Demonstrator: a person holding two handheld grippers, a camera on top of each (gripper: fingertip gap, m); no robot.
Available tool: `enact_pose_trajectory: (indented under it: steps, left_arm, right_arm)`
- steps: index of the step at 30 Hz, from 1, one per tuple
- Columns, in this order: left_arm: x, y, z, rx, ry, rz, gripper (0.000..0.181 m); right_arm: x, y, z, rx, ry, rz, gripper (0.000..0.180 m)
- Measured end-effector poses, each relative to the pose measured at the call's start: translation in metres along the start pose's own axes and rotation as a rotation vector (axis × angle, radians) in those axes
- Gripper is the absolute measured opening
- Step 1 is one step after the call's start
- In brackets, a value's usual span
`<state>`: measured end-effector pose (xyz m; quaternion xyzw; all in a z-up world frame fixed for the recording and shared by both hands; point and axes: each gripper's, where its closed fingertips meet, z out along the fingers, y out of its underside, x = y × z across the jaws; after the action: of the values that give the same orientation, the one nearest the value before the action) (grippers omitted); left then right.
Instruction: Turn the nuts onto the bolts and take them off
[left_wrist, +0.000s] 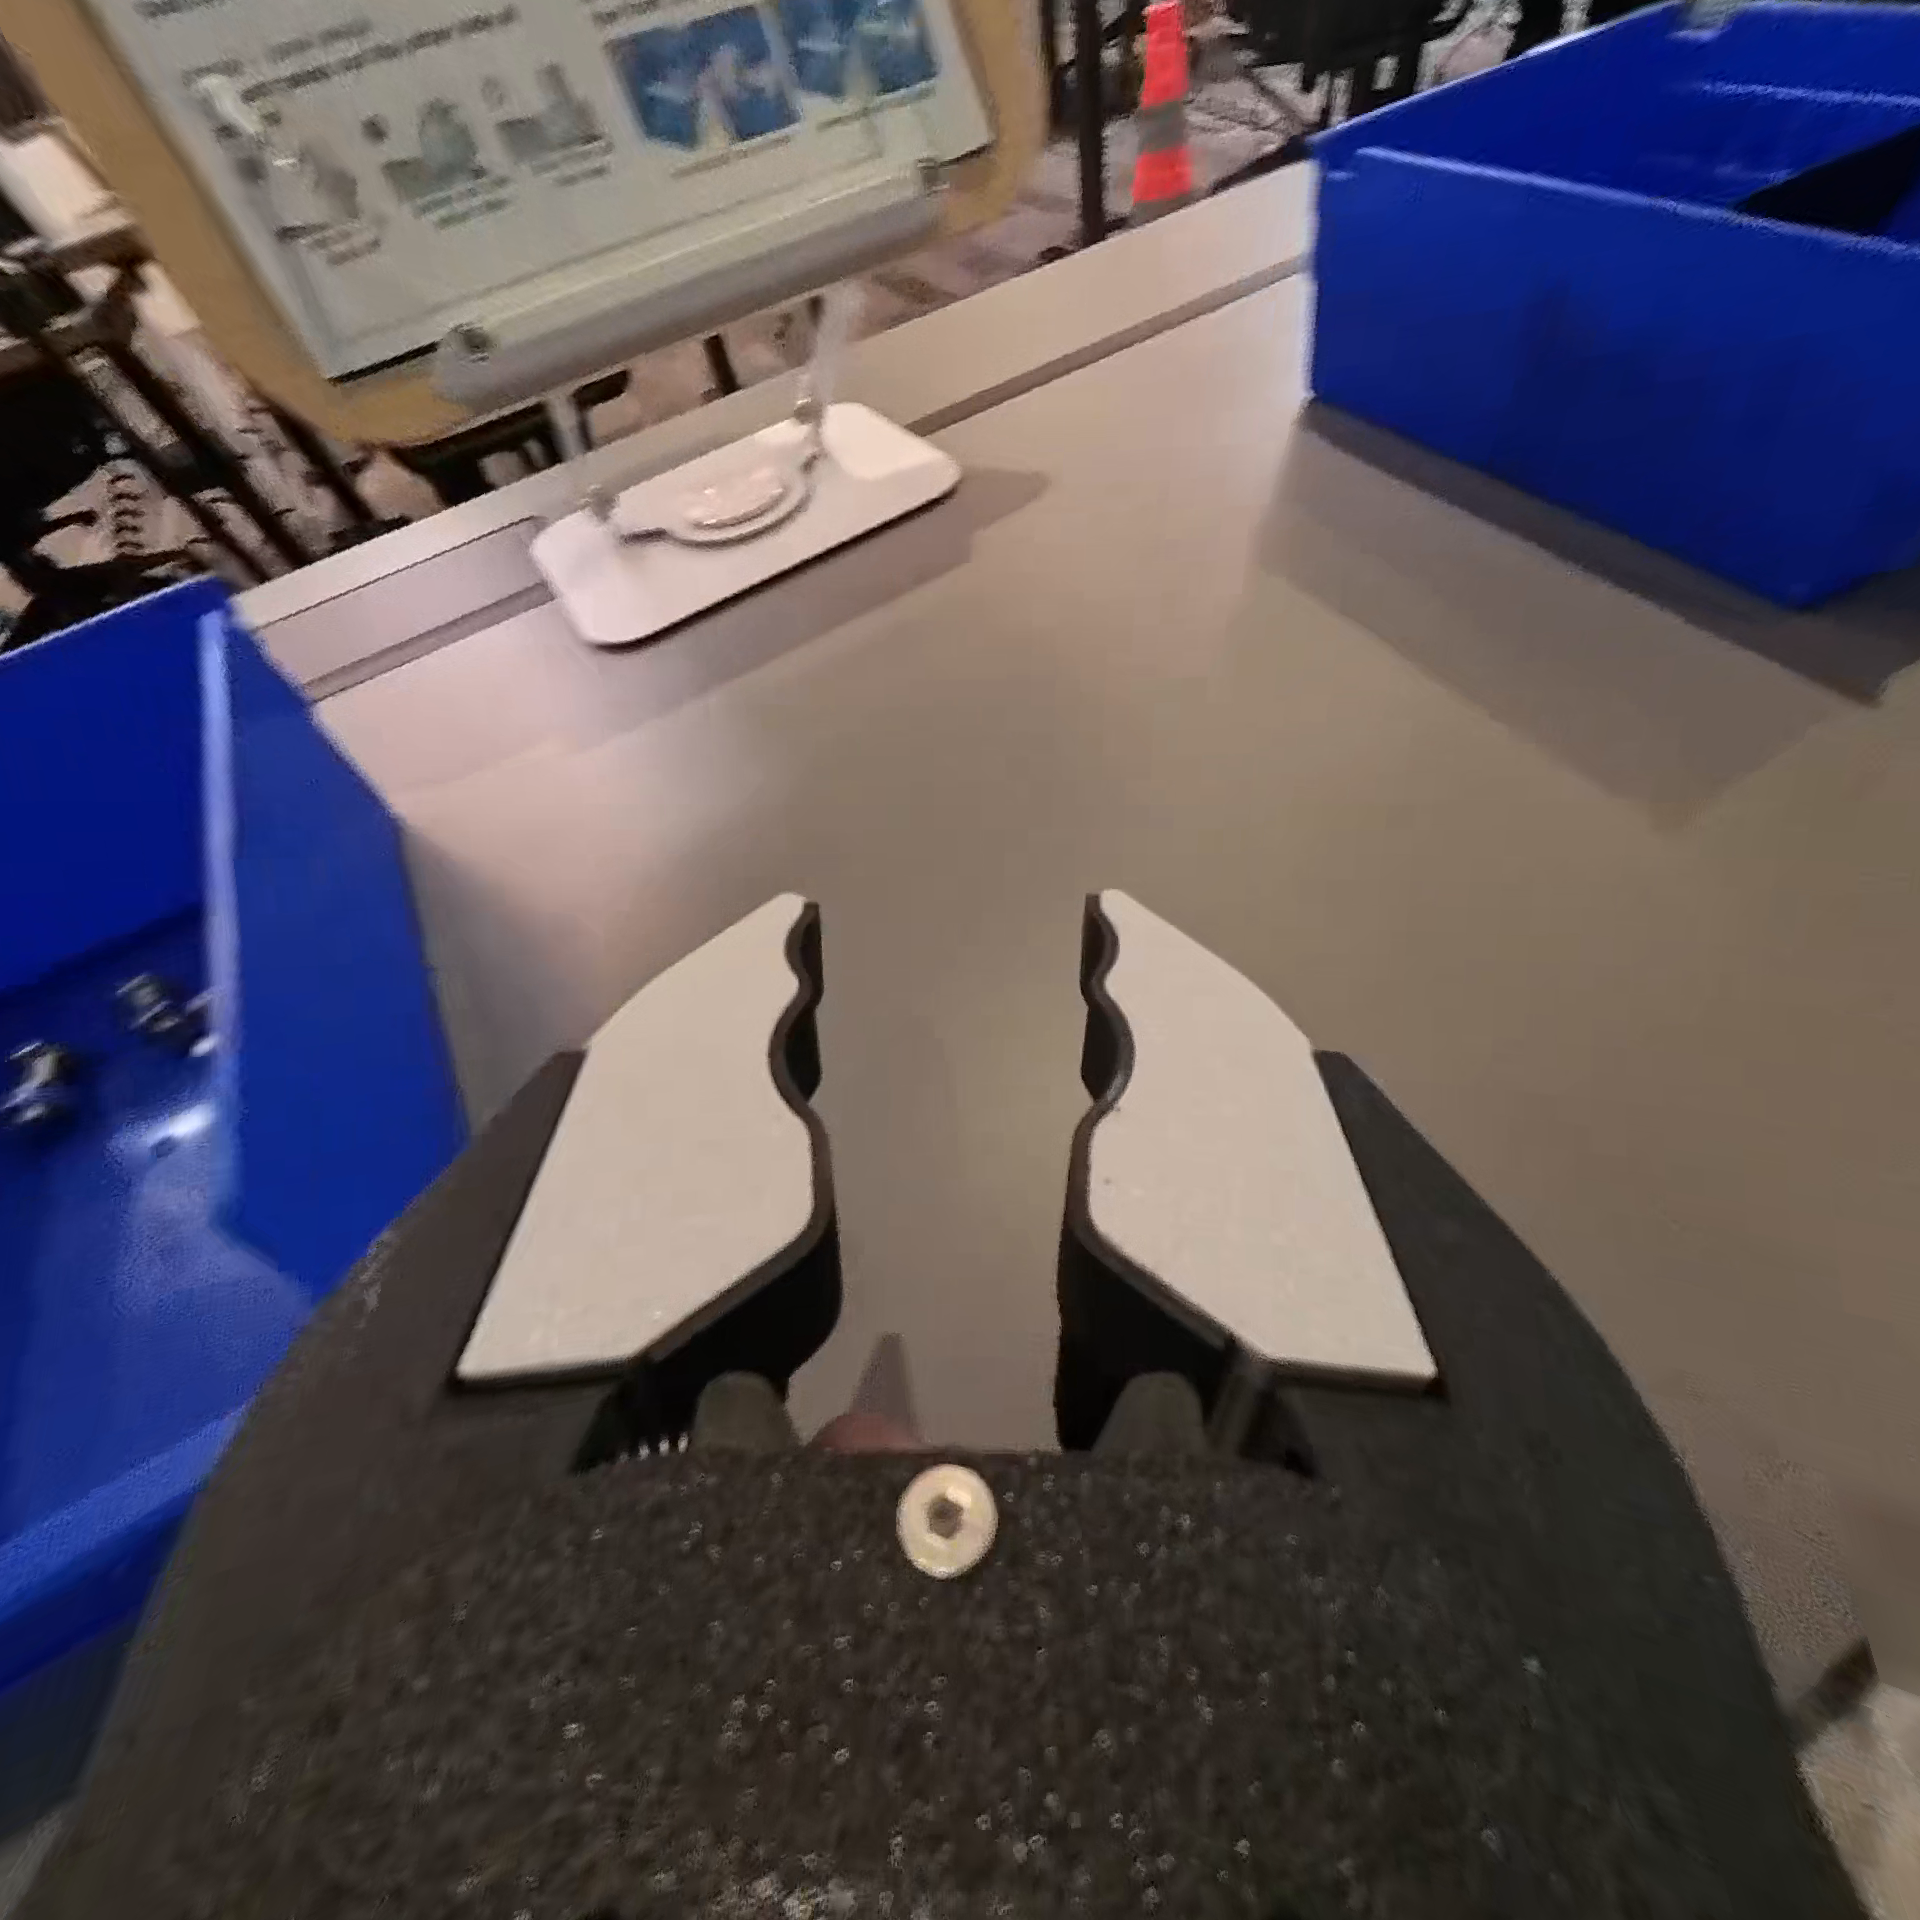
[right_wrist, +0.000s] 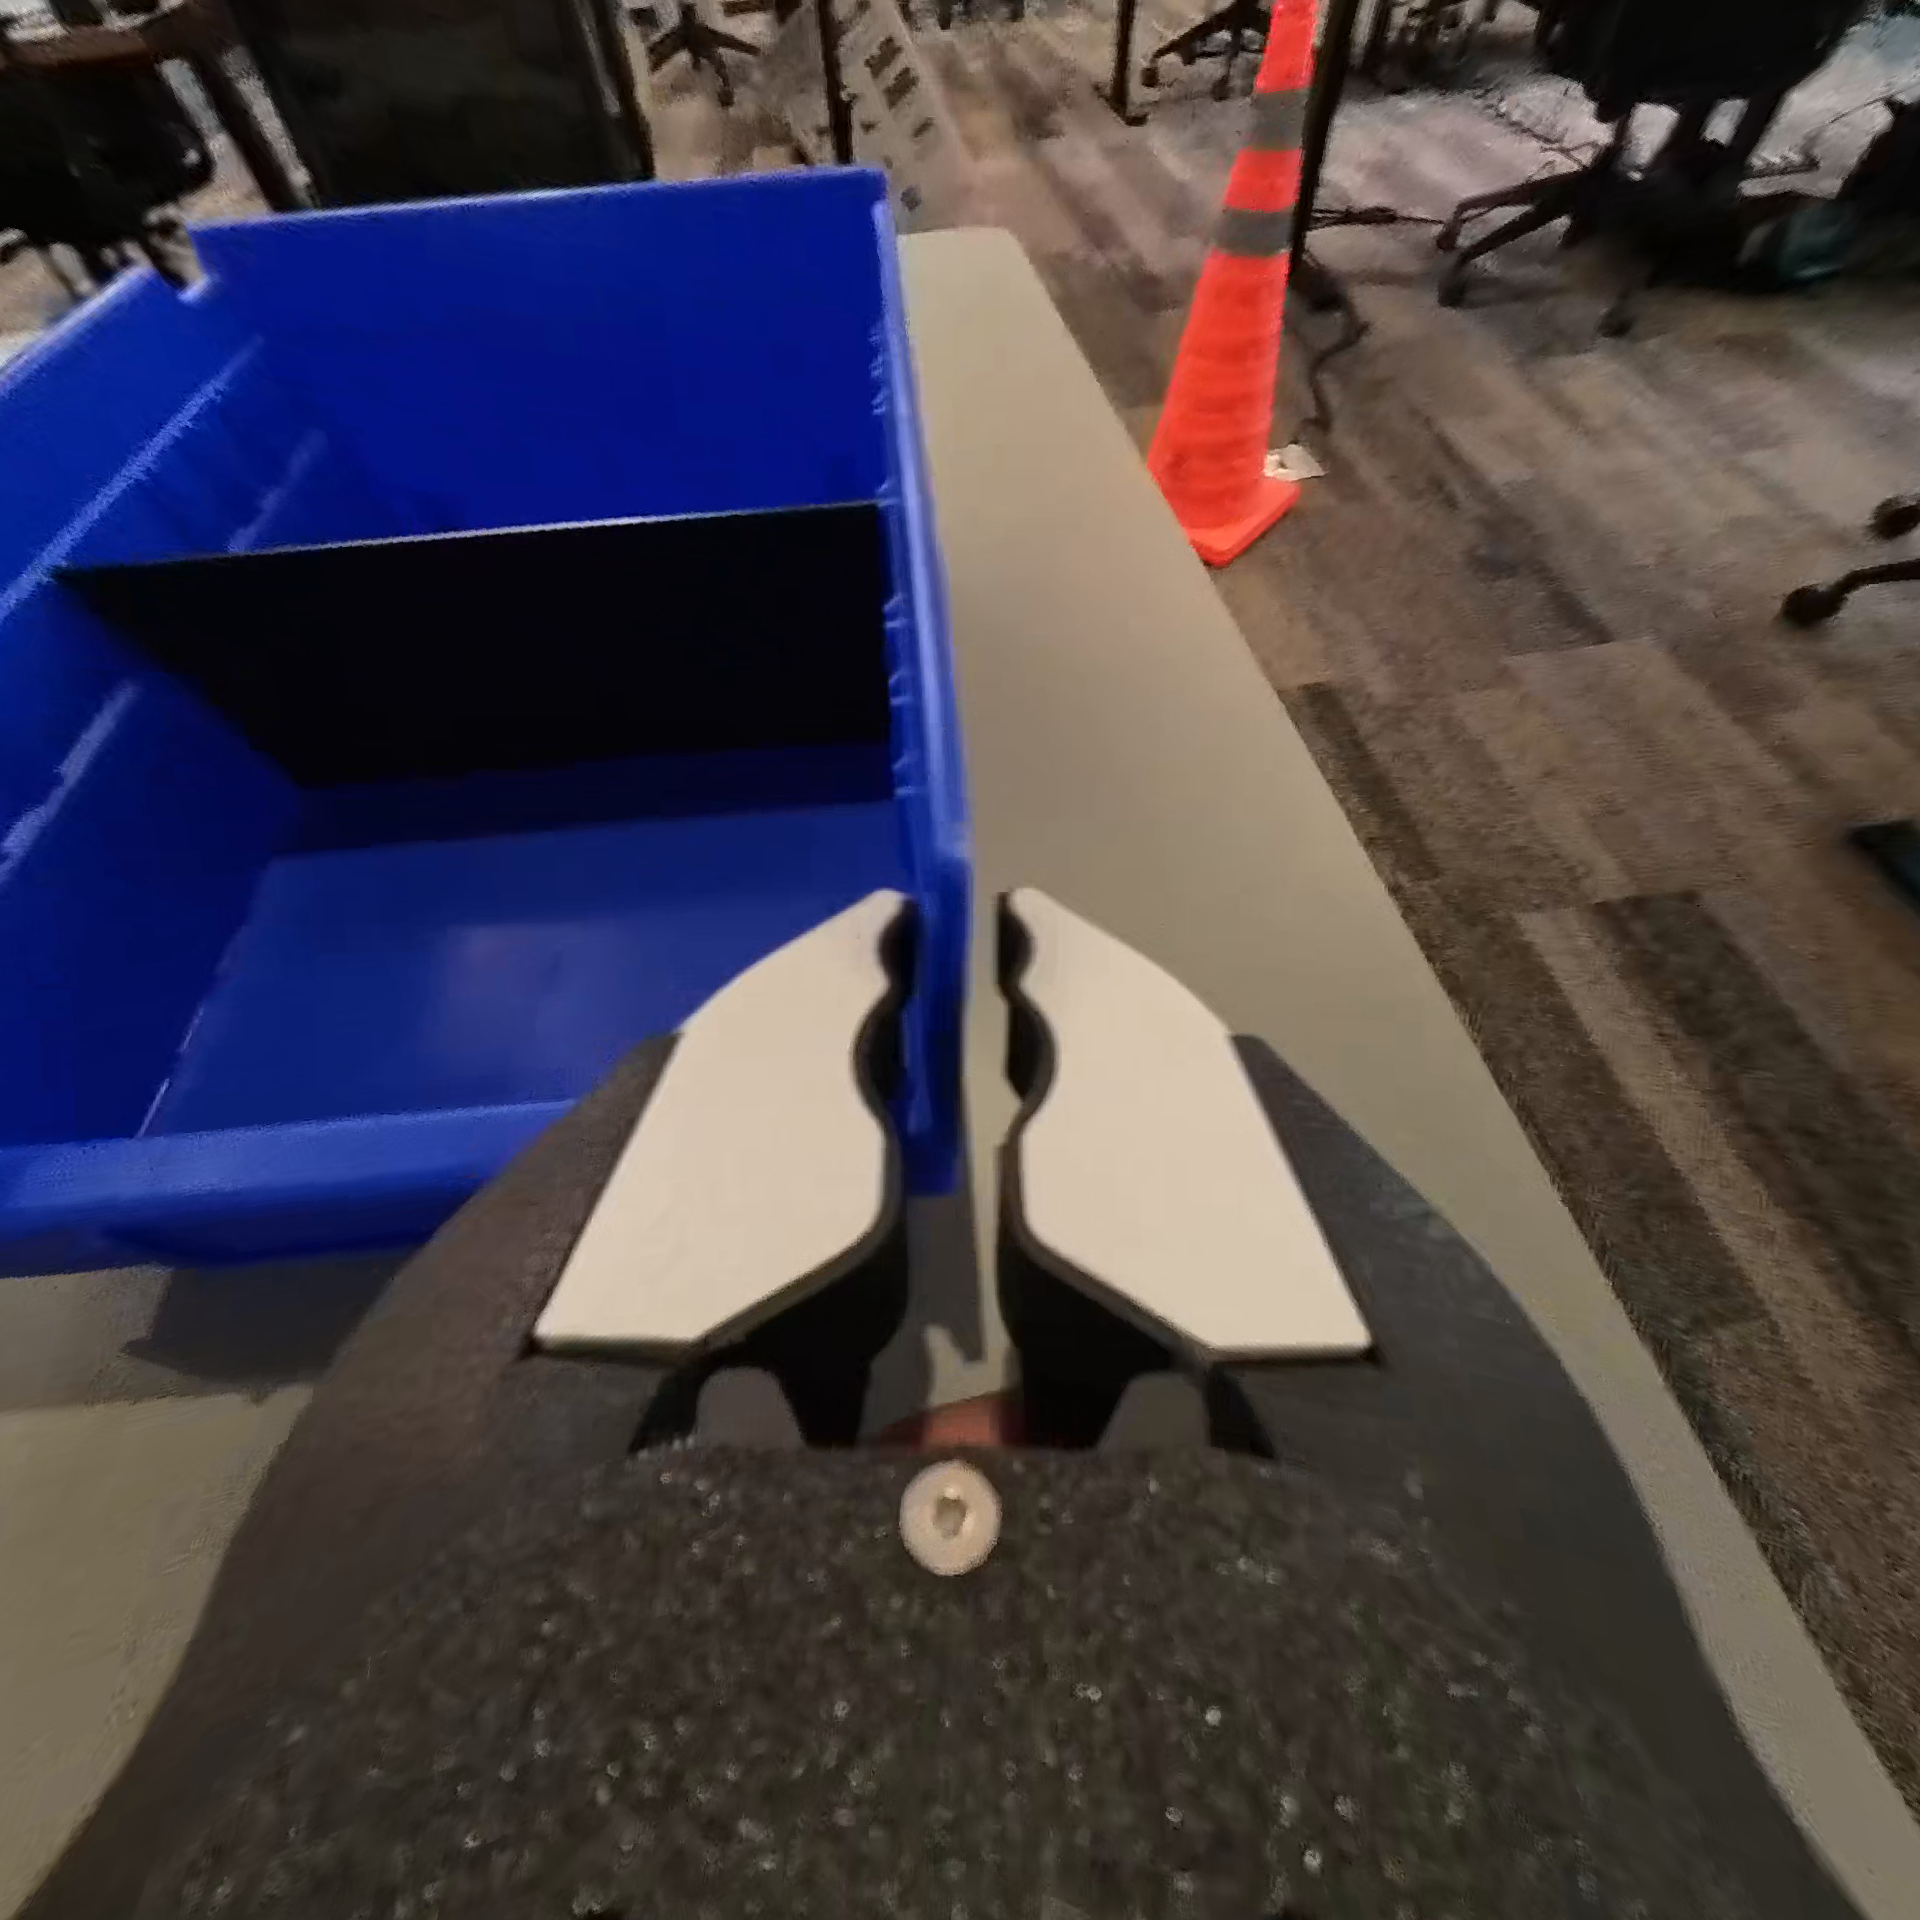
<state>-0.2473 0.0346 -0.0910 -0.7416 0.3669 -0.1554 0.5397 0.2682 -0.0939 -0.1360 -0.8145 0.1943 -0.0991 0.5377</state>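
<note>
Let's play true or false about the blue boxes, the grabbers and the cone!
1. The left gripper holds a bolt. False: its fingers are apart and hold nothing.
2. Small metal parts lie in the left blue bin. True.
3. The near part of the right blue bin is full of nuts. False: none show there.
4. An orange cone stands on the floor. True.
5. The right gripper grips the bin. False: it holds nothing.
</note>
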Motion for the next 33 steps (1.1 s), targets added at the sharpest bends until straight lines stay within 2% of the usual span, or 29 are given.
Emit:
enact_pose_trajectory:
  steps: [1, 4, 8, 13, 14, 16, 19, 21, 23, 25, 29, 33]
  left_arm:
    - [-0.011, 0.003, -0.003, 0.000, -0.026, -0.011, 0.048]
    - [-0.039, 0.008, -0.013, 0.001, -0.073, -0.055, 0.048]
    - [-0.063, 0.012, -0.022, 0.006, -0.115, -0.090, 0.048]
    - [-0.070, 0.017, -0.025, 0.007, -0.126, -0.100, 0.049]
    - [-0.070, 0.018, -0.025, 0.008, -0.125, -0.102, 0.049]
    - [-0.068, 0.019, -0.026, 0.013, -0.123, -0.103, 0.050]
    - [-0.068, 0.015, -0.031, 0.041, -0.129, -0.110, 0.050]
    - [-0.069, 0.002, -0.032, 0.085, -0.132, -0.128, 0.050]
    - [-0.070, -0.020, -0.029, 0.150, -0.138, -0.150, 0.051]
    - [-0.072, -0.041, -0.020, 0.221, -0.166, -0.164, 0.053]
    - [-0.075, -0.049, 0.008, 0.298, -0.283, -0.171, 0.049]
    - [-0.057, -0.016, 0.040, 0.213, -0.247, -0.148, 0.048]
  right_arm:
    - [-0.001, -0.001, 0.002, -0.002, -0.006, -0.023, 0.007]
    - [-0.001, -0.003, 0.004, -0.004, -0.079, -0.032, 0.003]
    - [0.002, -0.003, 0.005, -0.015, -0.118, -0.042, 0.002]
    - [0.002, -0.003, 0.006, -0.004, -0.129, -0.045, 0.003]
    - [0.004, -0.004, 0.006, -0.004, -0.116, -0.044, 0.004]
    - [0.011, -0.007, 0.000, 0.002, -0.053, -0.079, 0.021]
    - [0.009, -0.033, -0.040, 0.094, 0.108, -0.175, 0.032]
    - [-0.040, -0.071, -0.075, 0.266, 0.103, -0.251, 0.032]
    - [-0.128, -0.094, -0.095, 0.392, -0.099, -0.250, 0.033]
    - [-0.213, -0.098, -0.097, 0.404, -0.290, -0.229, 0.038]
    - [-0.316, -0.076, -0.059, 0.352, -0.414, -0.178, 0.036]
    - [-0.350, -0.031, -0.011, 0.213, -0.377, -0.156, 0.044]
